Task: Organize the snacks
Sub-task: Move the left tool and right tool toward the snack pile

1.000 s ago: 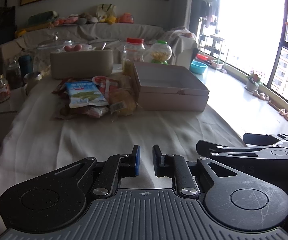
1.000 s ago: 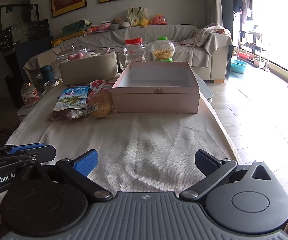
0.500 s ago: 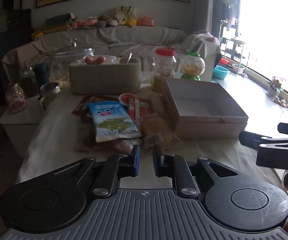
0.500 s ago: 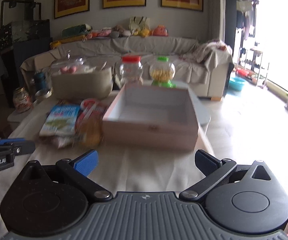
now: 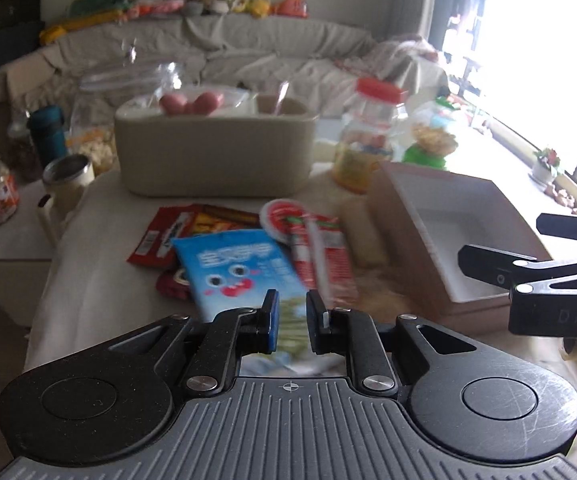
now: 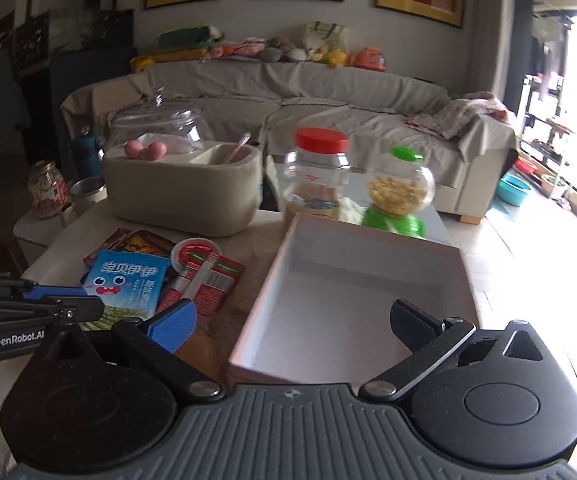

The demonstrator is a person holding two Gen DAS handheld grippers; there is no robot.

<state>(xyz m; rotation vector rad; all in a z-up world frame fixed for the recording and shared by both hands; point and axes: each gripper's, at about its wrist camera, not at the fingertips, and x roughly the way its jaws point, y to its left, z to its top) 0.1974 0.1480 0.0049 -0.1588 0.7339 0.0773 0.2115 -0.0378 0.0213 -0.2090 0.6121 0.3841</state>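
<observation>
Left gripper (image 5: pixel 291 316), lower centre of left wrist view: jaws nearly closed, narrow gap, nothing pinched; hovering over blue snack packet (image 5: pixel 244 268). Right gripper (image 6: pixel 294 326), bottom of right wrist view: spread wide, empty, above near edge of open pink box (image 6: pixel 352 300). Snack pile (image 6: pixel 168 272) left of box, centre-left: one blue packet, two red-striped packets, one round red lid, dark red wrappers behind. Two jars (image 6: pixel 316 176) behind box. One beige container (image 6: pixel 180 192), upper left.

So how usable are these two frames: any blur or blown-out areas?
Left wrist view: motion blur smears the blue snack packet and red-lidded jar; the window is blown out white. Right wrist view: sharper, the packet's print readable, with glare at the right edge and fisheye bending.
</observation>
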